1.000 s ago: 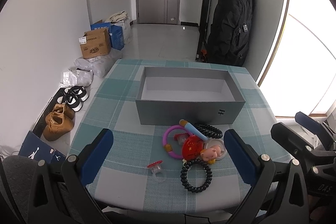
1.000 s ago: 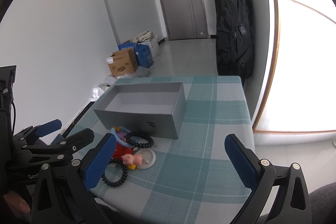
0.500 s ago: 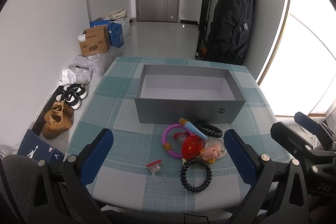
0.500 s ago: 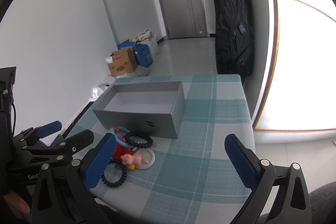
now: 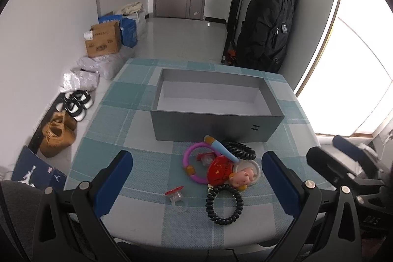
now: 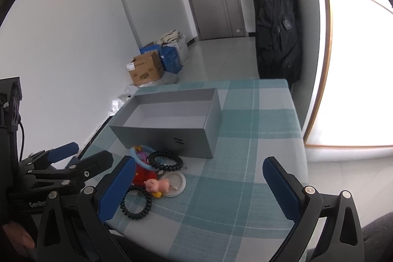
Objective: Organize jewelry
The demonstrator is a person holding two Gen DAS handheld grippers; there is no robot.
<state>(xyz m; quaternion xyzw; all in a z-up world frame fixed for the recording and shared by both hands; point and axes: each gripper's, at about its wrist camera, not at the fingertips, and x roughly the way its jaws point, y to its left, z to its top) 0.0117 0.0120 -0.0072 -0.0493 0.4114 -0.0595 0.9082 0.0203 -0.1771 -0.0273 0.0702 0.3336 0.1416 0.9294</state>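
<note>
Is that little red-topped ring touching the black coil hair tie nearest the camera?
Apart. The left wrist view shows checked tablecloth between the red-topped ring and the black coil hair tie.

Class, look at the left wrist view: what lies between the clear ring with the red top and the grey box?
Only bare checked tablecloth separates the ring from the grey box; the pink bangle sits just right of that line.

An open grey rectangular cardboard box (image 6: 169,122) stands on the teal-and-white checked worktop (image 6: 258,129). Just before it lie two black coiled hair ties (image 6: 165,160), a pink pig figure (image 6: 157,185) and a white round disc (image 6: 175,184). The right gripper (image 6: 196,188) hovers spread wide, blue-padded fingers (image 6: 280,188) empty.
</note>
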